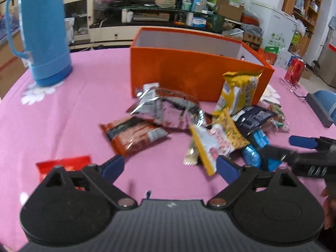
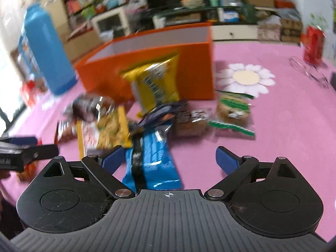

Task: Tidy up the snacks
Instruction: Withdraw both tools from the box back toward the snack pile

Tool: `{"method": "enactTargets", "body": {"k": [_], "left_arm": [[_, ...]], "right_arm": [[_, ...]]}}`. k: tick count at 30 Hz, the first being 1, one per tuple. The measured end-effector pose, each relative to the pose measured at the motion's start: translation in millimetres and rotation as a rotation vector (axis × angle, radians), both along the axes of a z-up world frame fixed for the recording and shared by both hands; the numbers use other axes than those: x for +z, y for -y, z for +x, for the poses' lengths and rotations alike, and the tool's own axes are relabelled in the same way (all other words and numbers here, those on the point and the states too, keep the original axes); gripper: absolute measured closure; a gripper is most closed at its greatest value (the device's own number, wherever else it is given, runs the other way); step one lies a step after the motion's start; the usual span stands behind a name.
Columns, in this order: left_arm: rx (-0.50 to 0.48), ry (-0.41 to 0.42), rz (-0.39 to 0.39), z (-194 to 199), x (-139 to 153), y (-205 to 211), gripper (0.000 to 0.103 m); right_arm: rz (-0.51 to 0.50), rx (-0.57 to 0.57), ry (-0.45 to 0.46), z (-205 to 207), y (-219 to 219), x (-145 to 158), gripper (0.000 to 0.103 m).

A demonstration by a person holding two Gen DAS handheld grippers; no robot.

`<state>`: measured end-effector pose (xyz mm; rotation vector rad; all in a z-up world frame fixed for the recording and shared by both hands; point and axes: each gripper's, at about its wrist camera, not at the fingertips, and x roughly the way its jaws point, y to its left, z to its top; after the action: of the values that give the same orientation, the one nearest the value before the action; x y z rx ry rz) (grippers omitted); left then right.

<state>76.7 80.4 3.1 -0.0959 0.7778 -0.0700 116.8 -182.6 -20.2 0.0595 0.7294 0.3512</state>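
Hovering wide open and empty, the left gripper [image 1: 170, 166] and right gripper [image 2: 169, 157] may collide near the shiny blue snack packet [image 2: 151, 157], pushing it away from the far orange cardboard box [image 1: 189, 73].

One orange box [image 1: 189, 77], one blue thermos [image 1: 45, 31], one red can [image 1: 295, 70], and roughly ten snack packets [image 1: 184, 126] (the overlapping pile blurs an exact count).

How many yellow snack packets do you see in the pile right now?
2. One yellow packet leans upright against the orange box; a second yellow packet lies flat in the pile, nearer the grippers. Others may be buried.
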Motion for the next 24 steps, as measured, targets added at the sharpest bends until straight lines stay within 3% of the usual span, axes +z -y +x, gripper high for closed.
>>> {"method": "enactTargets", "body": {"k": [4, 6, 10, 13, 18, 24], "left_arm": [[-0.107, 0.043, 0.029, 26, 11, 18, 0.014], [-0.208, 0.042, 0.072, 44, 14, 33, 0.016], [-0.517, -0.008, 0.166, 62, 10, 55, 0.017], [-0.627, -0.063, 0.218, 75, 2, 61, 0.024], [-0.679, -0.051, 0.261, 77, -2, 69, 0.039], [-0.604, -0.061, 0.242, 59, -8, 69, 0.053]], "right_arm": [[-0.049, 0.051, 0.02, 7, -18, 2, 0.02], [-0.06, 0.061, -0.007, 11, -20, 0, 0.02], [-0.066, 0.056, -0.065, 15, -8, -6, 0.016], [-0.008, 0.037, -0.102, 18, 11, -10, 0.014], [0.009, 0.031, -0.107, 20, 21, -10, 0.013], [-0.007, 0.048, -0.102, 20, 19, -10, 0.013]]}}
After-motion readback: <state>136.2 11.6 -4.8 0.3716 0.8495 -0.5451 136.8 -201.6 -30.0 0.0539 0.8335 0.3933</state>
